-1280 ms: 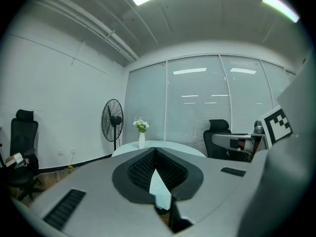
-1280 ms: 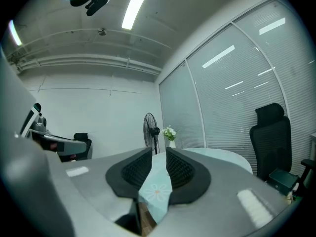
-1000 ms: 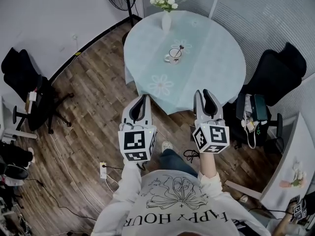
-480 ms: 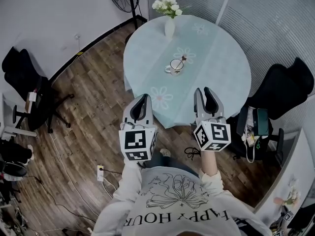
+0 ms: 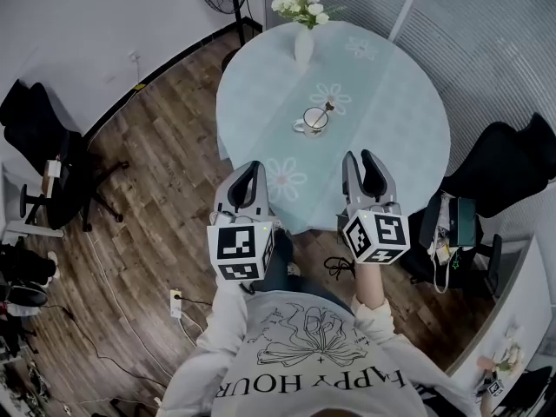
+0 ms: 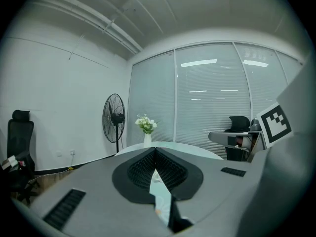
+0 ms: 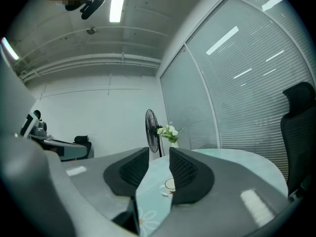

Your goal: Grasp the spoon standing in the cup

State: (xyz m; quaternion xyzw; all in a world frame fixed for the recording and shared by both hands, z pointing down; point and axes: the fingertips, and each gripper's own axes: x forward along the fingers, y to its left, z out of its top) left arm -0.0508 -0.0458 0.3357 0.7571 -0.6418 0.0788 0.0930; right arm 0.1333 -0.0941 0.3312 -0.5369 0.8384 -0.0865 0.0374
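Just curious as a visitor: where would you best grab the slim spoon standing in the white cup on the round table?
Probably its upper handle: the slim spoon leans out over the far right rim of the white cup, away from the cup's ear, with its bowl hidden inside. Come from above on that side, pinching across the handle.

"HAPPY HOUR" printed on the person's white shirt (image 5: 261, 359), seen upside down, no other legible text

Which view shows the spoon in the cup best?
Head view: the spoon leans out of the cup, seen from above. Right gripper view shows only the cup's edge; left gripper view shows neither.
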